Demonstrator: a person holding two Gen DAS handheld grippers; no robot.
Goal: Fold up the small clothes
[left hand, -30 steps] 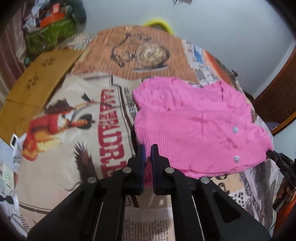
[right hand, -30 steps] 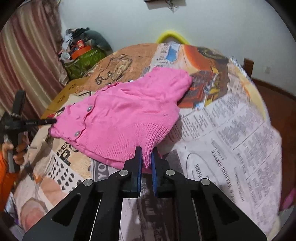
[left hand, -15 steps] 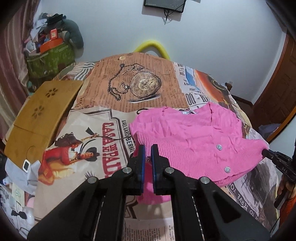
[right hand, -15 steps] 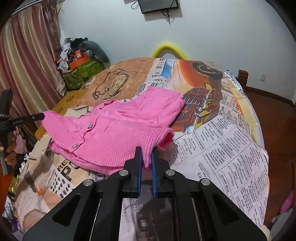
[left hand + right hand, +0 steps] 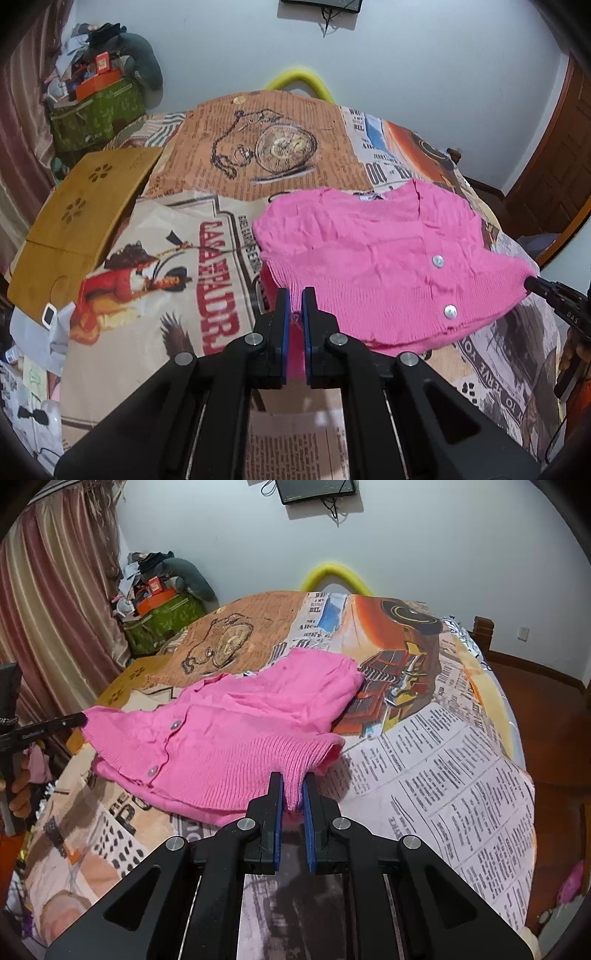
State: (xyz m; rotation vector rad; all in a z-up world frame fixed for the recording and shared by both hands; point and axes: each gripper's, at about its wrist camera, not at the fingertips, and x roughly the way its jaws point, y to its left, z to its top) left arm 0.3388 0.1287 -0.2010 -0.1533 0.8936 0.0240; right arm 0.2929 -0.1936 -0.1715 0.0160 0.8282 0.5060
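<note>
Pink knit cardigan [image 5: 373, 254] is held up by its ribbed hem over the newspaper-print tablecloth [image 5: 229, 155], with the left gripper [image 5: 293, 301] clamped on one corner and the right gripper [image 5: 293, 786] clamped on the other, the far half lying on the cloth. That green patterned bag [image 5: 98, 107] by the wall is stuffed with orange boxes and random clutter. Left view catches the wooden board [image 5: 74, 221] and the door frame [image 5: 565, 177]; the right one gets the curtain [image 5: 48, 602], wall screen [image 5: 316, 489] and wood floor [image 5: 550, 738].
</note>
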